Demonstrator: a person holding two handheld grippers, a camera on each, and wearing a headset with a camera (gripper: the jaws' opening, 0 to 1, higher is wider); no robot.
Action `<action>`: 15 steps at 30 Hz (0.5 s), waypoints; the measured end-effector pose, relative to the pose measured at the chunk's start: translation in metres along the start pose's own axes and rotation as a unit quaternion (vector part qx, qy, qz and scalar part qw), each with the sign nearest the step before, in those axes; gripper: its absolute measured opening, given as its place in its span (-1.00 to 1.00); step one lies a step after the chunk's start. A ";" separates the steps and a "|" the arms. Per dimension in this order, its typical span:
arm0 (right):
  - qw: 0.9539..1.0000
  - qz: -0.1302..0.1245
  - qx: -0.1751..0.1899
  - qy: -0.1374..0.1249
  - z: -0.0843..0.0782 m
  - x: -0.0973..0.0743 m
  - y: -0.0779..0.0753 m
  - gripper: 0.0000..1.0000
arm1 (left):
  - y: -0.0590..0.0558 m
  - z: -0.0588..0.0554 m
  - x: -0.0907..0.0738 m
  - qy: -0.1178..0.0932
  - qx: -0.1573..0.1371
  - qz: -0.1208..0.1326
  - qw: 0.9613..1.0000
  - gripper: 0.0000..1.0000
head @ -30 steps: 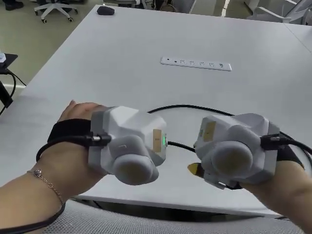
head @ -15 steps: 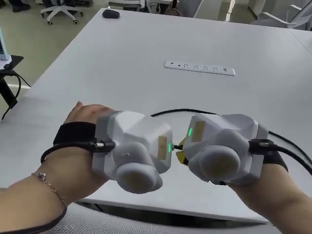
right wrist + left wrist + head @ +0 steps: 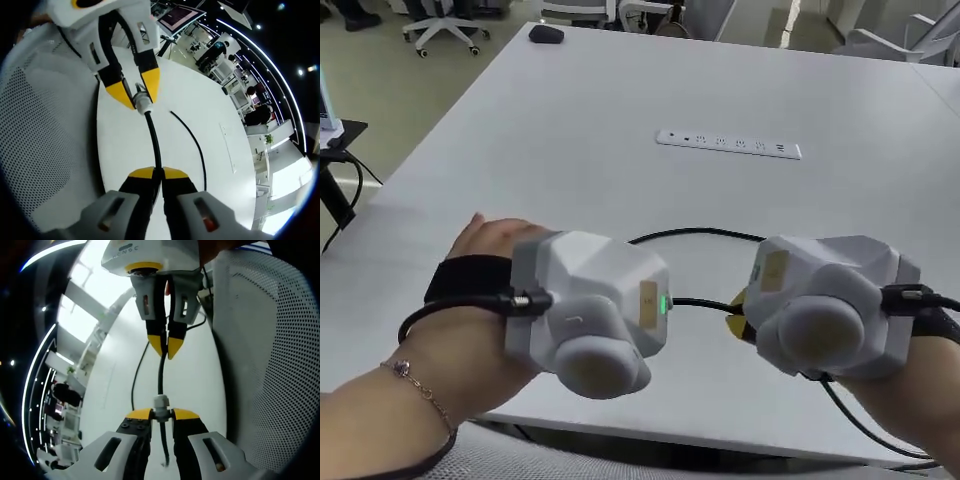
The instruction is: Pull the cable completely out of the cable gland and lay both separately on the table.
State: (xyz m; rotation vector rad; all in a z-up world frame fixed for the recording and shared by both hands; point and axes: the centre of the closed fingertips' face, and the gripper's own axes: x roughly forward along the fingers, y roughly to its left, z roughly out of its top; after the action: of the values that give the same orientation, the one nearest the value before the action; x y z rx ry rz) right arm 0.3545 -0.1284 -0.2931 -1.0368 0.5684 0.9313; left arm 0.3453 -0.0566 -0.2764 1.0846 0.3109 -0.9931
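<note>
The cable gland [image 3: 160,403], pale grey, is pinched between the yellow-tipped fingers of the left gripper [image 3: 161,414], held in the air over the near edge of the desk [image 3: 620,120]. The black cable [image 3: 161,371] runs through the gland. A short straight stretch leads from it to the right gripper [image 3: 153,174], whose fingers are closed on the cable. The left gripper view also shows a short tail of cable behind the gland, between the fingers. In the head view the left gripper's housing hides the gland. That view adds the rest of the cable curving on the desk beyond the gland. Farther beyond lie a white power strip [image 3: 728,144] and a dark mouse [image 3: 546,34].
</note>
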 end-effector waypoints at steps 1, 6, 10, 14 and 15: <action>1.000 -0.001 -0.002 0.006 -0.005 -0.001 -0.001 -0.94 | 0.000 -0.001 0.000 0.000 -0.001 -0.001 1.000 -0.68; 1.000 0.002 0.017 0.023 -0.024 -0.002 -0.005 -0.94 | -0.001 -0.002 0.000 0.000 -0.005 -0.002 1.000 -0.68; 0.999 0.012 0.026 0.043 -0.041 -0.001 -0.003 -0.94 | -0.002 -0.001 0.001 0.000 -0.006 -0.005 1.000 -0.68; 0.998 0.018 0.033 0.058 -0.054 -0.001 -0.003 -0.94 | -0.002 -0.001 0.001 0.001 -0.009 -0.006 1.000 -0.68; 0.997 0.019 0.036 0.065 -0.058 -0.001 -0.004 -0.94 | -0.002 -0.001 0.001 0.001 -0.010 -0.005 1.000 -0.68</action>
State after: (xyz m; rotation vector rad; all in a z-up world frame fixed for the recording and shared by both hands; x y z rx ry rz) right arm 0.3585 -0.1827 -0.3147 -1.0298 0.7275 0.8734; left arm 0.3447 -0.0564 -0.2787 1.0672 0.3274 -0.9957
